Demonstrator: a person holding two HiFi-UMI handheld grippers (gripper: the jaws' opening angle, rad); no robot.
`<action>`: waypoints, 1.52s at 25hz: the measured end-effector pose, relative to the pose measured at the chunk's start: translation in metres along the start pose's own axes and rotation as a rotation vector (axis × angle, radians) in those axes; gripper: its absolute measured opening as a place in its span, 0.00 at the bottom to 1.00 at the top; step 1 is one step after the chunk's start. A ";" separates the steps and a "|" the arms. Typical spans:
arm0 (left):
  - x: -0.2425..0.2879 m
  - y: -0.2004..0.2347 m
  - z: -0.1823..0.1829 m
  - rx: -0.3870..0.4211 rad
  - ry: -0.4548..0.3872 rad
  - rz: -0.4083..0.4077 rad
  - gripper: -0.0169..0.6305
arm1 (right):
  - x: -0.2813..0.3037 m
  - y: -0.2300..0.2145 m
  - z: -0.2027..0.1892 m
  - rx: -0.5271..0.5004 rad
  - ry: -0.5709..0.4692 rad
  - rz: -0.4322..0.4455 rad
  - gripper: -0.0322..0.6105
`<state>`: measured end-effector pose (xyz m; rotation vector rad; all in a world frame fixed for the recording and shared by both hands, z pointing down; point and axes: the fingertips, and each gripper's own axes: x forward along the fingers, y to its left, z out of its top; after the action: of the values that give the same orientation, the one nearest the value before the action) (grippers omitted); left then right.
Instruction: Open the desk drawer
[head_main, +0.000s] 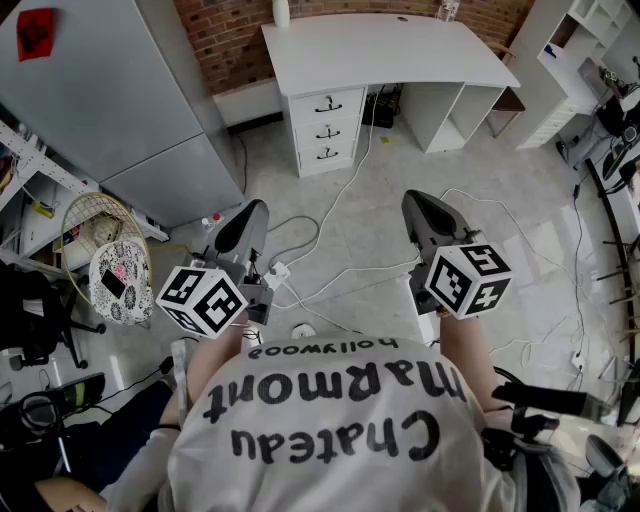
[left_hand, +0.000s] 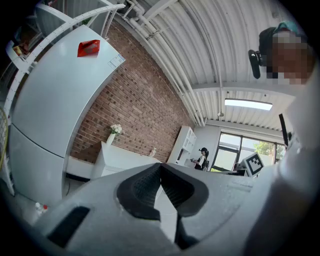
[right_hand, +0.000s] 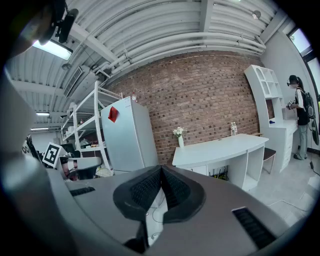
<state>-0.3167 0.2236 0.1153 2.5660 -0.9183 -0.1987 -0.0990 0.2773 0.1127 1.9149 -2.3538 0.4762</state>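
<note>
Head view, looking steeply down: a person in a white printed shirt stands on the pale floor (head_main: 480, 220) with a gripper in each hand, both aimed toward the white desk (head_main: 390, 50) that sits against the brick wall (head_main: 215, 40) at the far side of the room, well apart from either tool. The desk's three drawers (head_main: 328, 131) are stacked in its left pedestal, each with a small dark handle (head_main: 328, 104), and all three look fully closed. The left gripper (head_main: 250, 215) and the right gripper (head_main: 420, 205) are held out side by side above loose white cables (head_main: 330, 215) trailing over the floor, with a grey refrigerator (head_main: 120, 90) off to the left. In the left gripper view the ribbed black pads (left_hand: 145, 187) are pressed together at the tips with nothing between them; the right gripper view shows its pads (right_hand: 145, 190) likewise closed on nothing, the desk (right_hand: 220, 147) in plain sight beyond them. By the look of it the task is at its opening step, the approach, with no contact made. The next move appears to call for walking up to the pedestal, spreading one gripper's jaws, lining them up around a drawer handle, closing on it and pulling straight back; the task does not say which drawer is meant.
</note>
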 end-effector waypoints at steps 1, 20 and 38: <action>0.000 0.001 0.001 0.002 0.001 0.001 0.05 | 0.002 0.001 0.000 0.000 0.005 0.001 0.07; -0.018 0.075 -0.004 0.020 0.084 0.062 0.05 | 0.056 0.028 -0.027 0.013 0.033 -0.056 0.07; 0.069 0.094 -0.007 -0.035 0.053 0.138 0.05 | 0.122 -0.054 -0.006 0.046 0.052 0.031 0.07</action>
<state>-0.3155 0.1167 0.1616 2.4523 -1.0579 -0.1053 -0.0746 0.1543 0.1592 1.8632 -2.3638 0.5808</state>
